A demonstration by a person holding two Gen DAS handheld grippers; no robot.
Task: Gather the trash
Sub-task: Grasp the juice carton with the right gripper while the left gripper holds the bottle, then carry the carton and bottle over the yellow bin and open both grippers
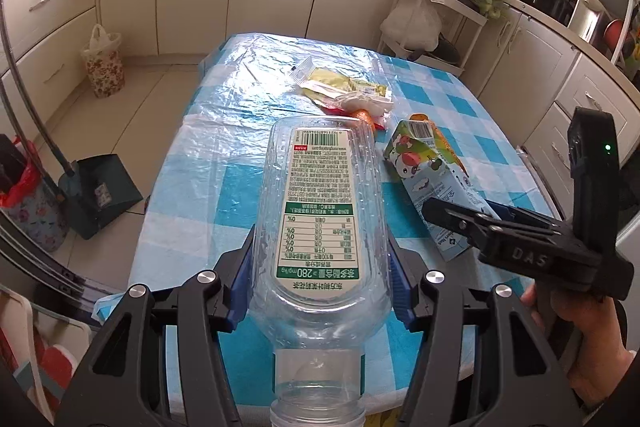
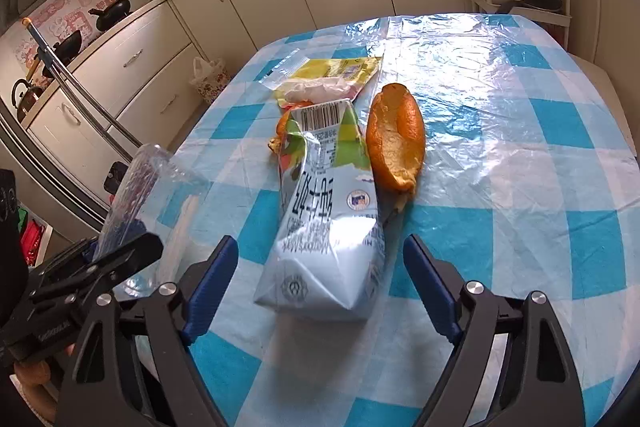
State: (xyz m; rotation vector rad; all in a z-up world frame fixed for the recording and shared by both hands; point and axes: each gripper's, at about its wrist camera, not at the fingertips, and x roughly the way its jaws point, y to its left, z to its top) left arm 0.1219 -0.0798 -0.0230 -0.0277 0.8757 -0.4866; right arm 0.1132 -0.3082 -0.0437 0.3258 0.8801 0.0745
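L gripper (image 1: 320, 259) pinches empty bottle (image 1: 320, 211), lifted over table (image 2: 520, 155). R gripper (image 2: 320, 279) spread wide, straddling crushed milk carton (image 2: 324, 227); lower, centre, squeeze gently. Peel (image 2: 396, 135) beside carton, wrappers (image 2: 336, 75) beyond.

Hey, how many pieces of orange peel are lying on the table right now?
2. A large orange peel lies right of the milk carton; a smaller peel piece pokes out at the carton's far left, partly hidden. More could be hidden under the wrappers.
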